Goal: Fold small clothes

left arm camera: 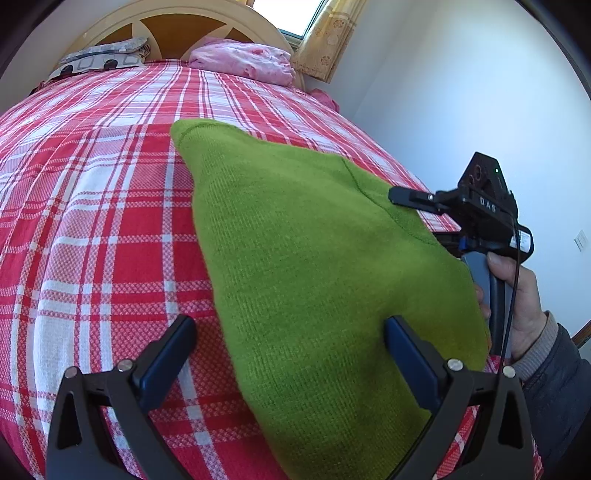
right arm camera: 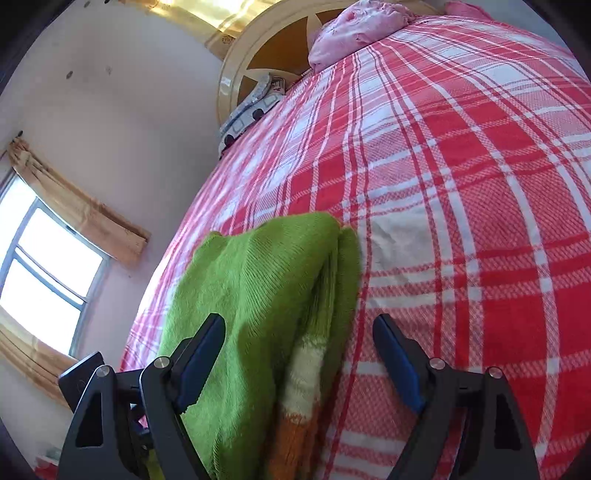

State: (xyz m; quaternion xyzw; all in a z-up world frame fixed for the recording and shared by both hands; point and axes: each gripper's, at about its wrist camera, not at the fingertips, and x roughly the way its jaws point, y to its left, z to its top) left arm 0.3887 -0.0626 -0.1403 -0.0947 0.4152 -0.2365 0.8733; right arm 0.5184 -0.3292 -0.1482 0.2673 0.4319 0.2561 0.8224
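Observation:
A small green knit sweater [left arm camera: 314, 266] lies folded on a red and white plaid bed [left arm camera: 92, 229]. My left gripper [left arm camera: 290, 332] is open, its fingers straddling the sweater's near left edge without clamping it. My right gripper [left arm camera: 397, 195] shows in the left wrist view at the sweater's right edge, held by a hand. In the right wrist view the right gripper [right arm camera: 299, 332] is open over the sweater [right arm camera: 258, 295], whose white and orange striped band [right arm camera: 303, 398] shows below, on the bed [right arm camera: 461, 221].
A pink bundle of bedding [left arm camera: 243, 61] and a patterned pillow [left arm camera: 99, 59] lie by the wooden headboard [left arm camera: 177, 26]. A white wall [left arm camera: 461, 92] runs along the bed's right side. A curtained window [right arm camera: 44, 266] shows in the right wrist view.

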